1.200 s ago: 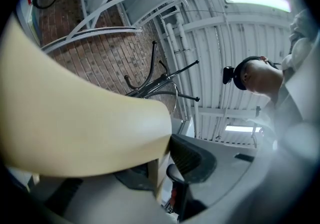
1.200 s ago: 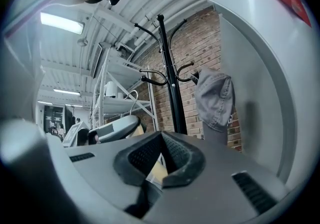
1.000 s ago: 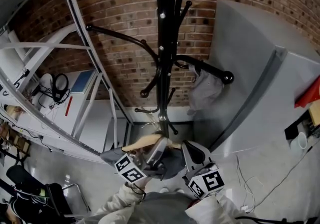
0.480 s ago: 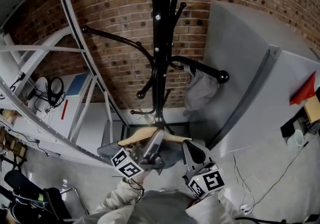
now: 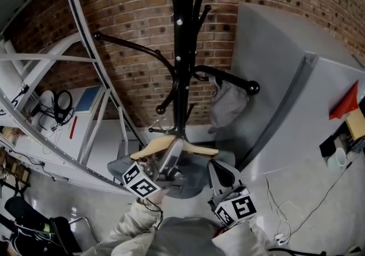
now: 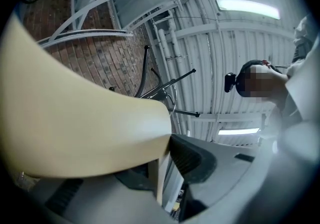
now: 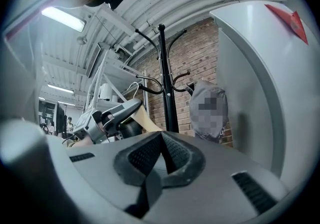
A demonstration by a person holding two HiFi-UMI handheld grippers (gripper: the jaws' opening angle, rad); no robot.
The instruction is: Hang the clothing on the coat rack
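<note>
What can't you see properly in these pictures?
Top of the coat rack: head view, cut off by the upper edge.
Foot of the rack: head view, hidden behind the wooden hanger and the left tool.
Grey clothing on the hanger: head view, mostly covered by them.
Hanger's shape: left gripper view, too close, just a blur.

Coat rack point(image 5: 181, 49): glossy black. Wall point(image 5: 131, 15) behind it: red-brown brick with pale mortar lines. Hanger point(image 5: 149, 147): pale cream wood. Clothing point(image 5: 197, 178) on the hanger: plain dark grey. Cloth point(image 5: 228, 105) on a rack arm: light grey. Marker cubes point(image 5: 138, 182): black squares on white. Panel point(image 5: 274, 78): plain grey, beside a red triangle point(image 5: 345, 104).
</note>
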